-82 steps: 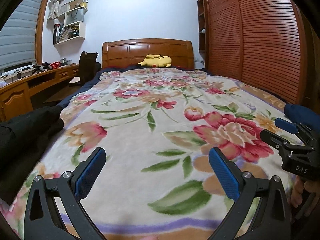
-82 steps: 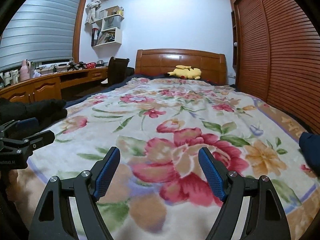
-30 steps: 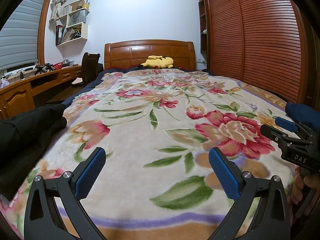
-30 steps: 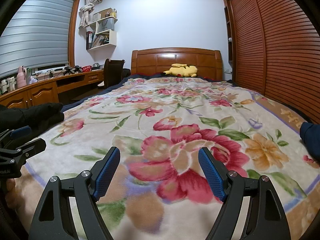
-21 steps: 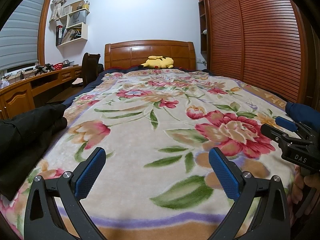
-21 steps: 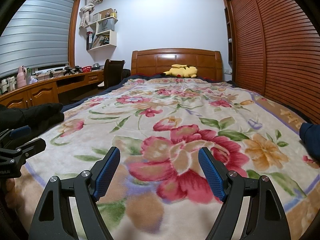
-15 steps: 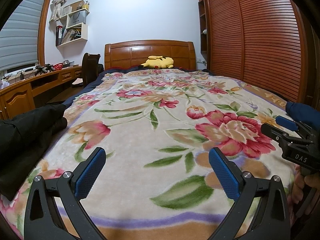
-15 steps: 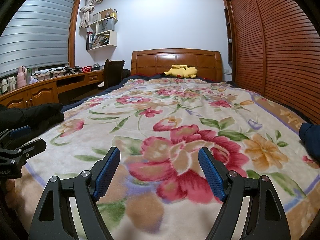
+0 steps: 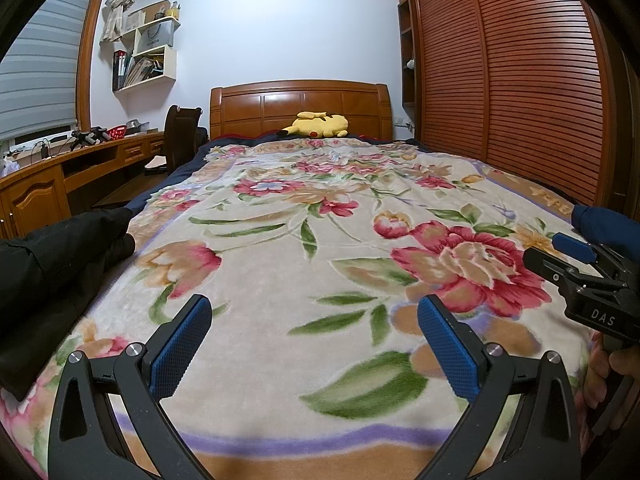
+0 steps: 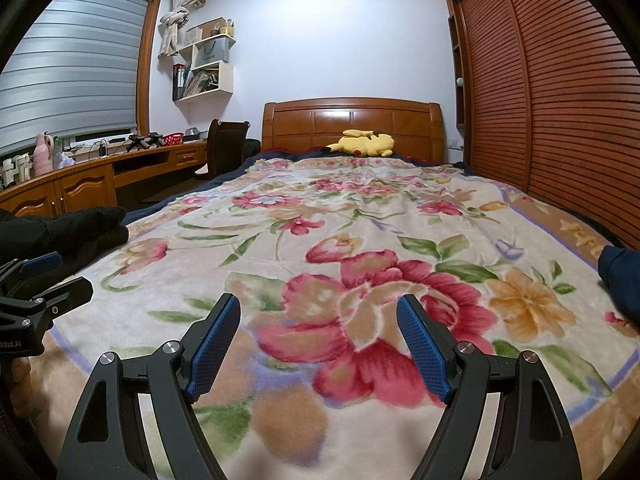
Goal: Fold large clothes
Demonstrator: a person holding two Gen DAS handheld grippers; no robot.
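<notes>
Black clothing lies heaped at the floral blanket's left edge in the left wrist view, beyond the left gripper, wide open and empty. Right wrist view: right gripper equally spread, empty, navy garment far right.

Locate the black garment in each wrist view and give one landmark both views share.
Left wrist view: black garment at the left edge, draped over the bed's left side.
Right wrist view: black garment at the left edge, mid-height, above the left gripper.
Shared landmark: yellow plush toy at the headboard.
</notes>
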